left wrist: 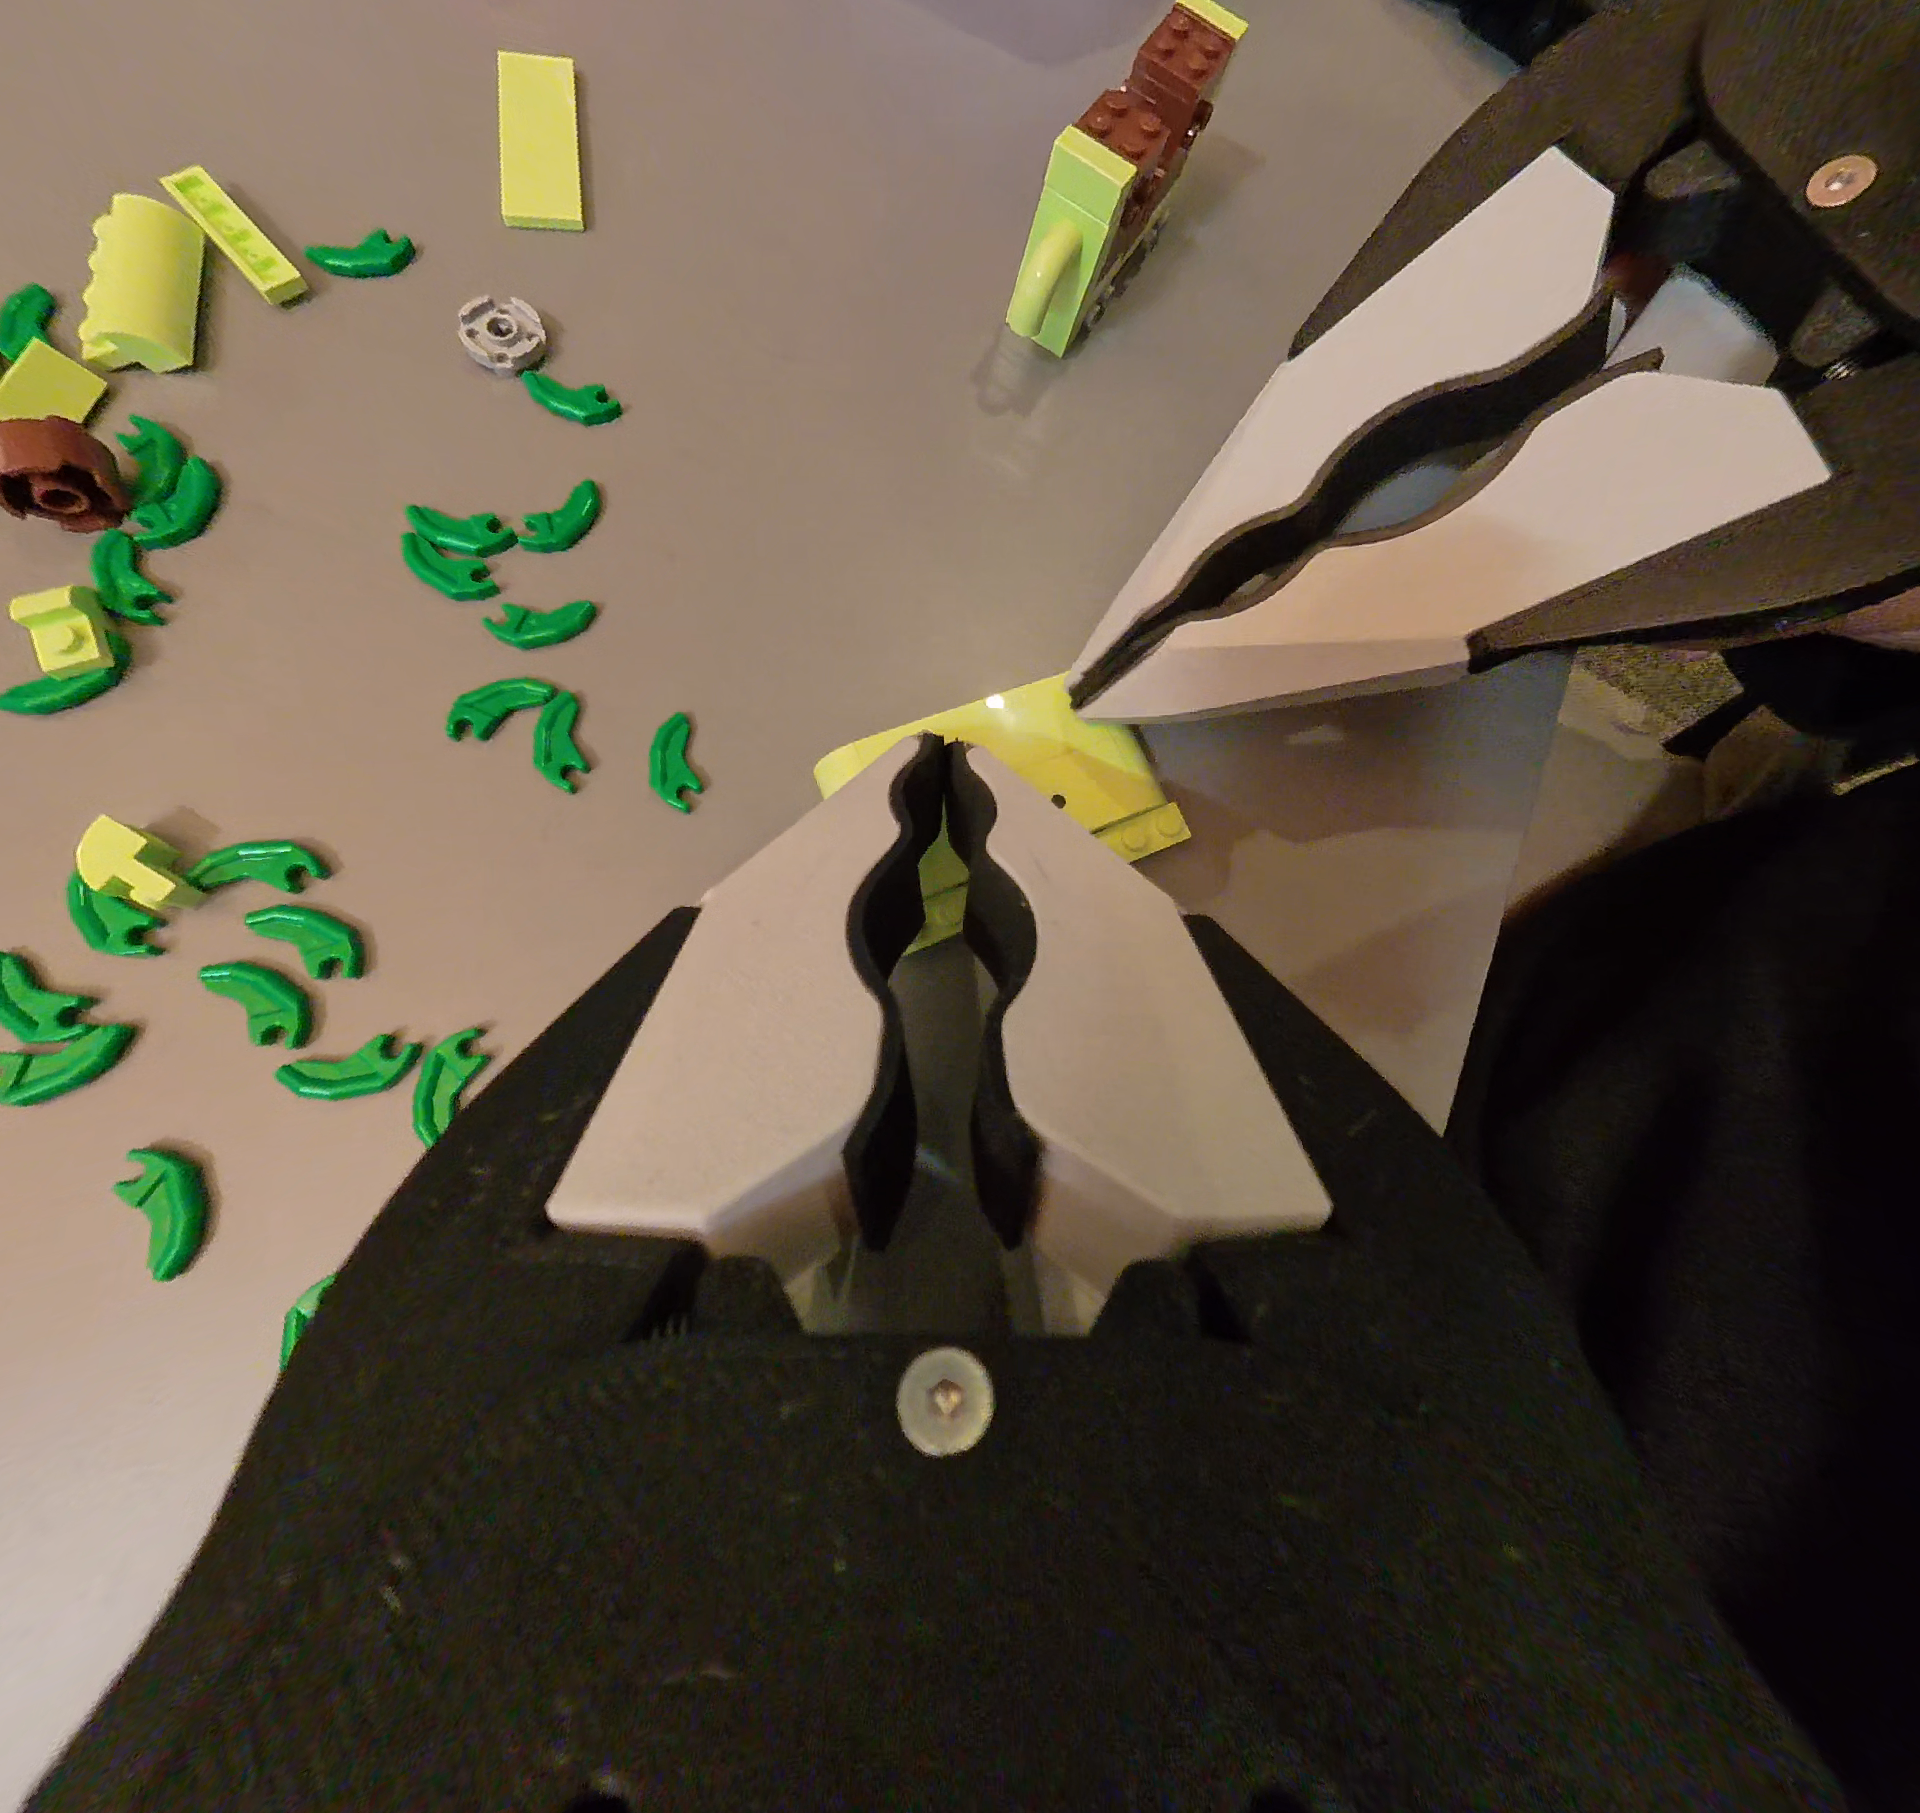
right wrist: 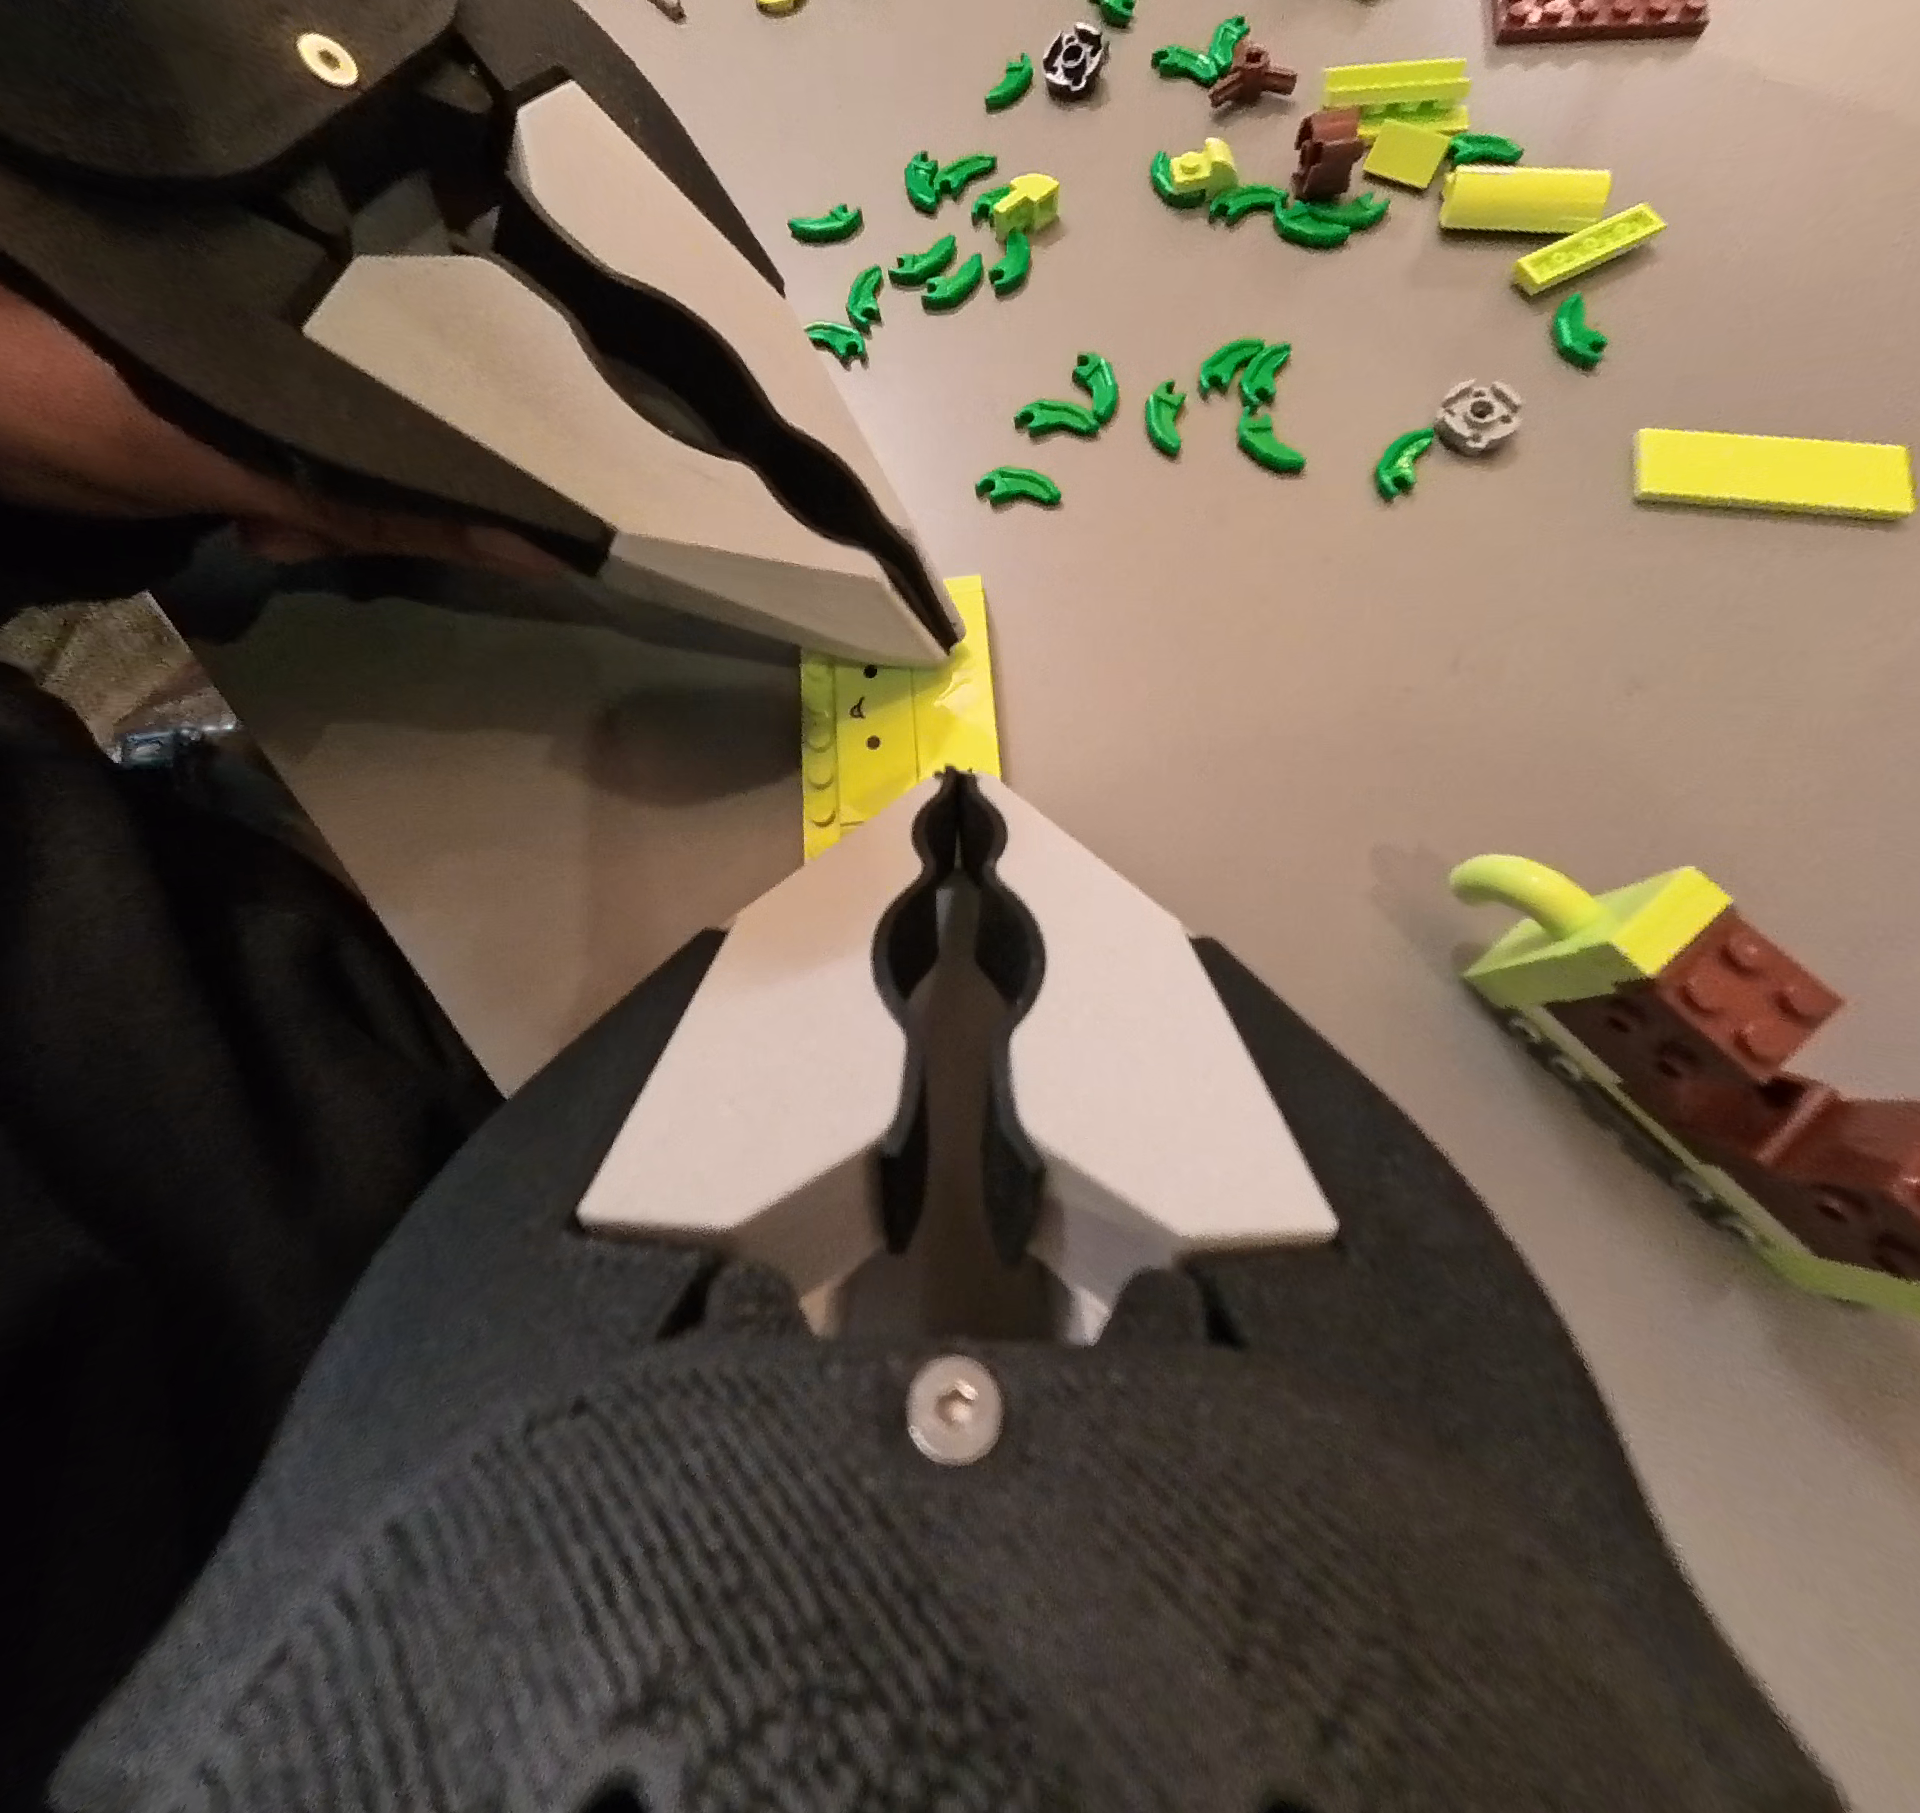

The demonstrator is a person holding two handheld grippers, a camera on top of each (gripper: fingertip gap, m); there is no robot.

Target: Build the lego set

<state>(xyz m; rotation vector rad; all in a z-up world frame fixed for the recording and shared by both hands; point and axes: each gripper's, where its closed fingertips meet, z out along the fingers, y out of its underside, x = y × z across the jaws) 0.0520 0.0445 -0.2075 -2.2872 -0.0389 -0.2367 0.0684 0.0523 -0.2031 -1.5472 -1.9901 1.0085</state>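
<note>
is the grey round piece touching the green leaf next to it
Cannot tell. Left wrist view shows a sliver between grey round piece and green leaf; right wrist view shows them meeting.

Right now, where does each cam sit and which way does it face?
Left wrist view: on the left tool, looking along its fingers down at the lime assembly; right tool enters from upper right.
Right wrist view: on the right tool, facing the same assembly from its other side; left tool enters from upper left.
Shared: lime assembly, green leaf pieces, brown-and-lime build.
</note>
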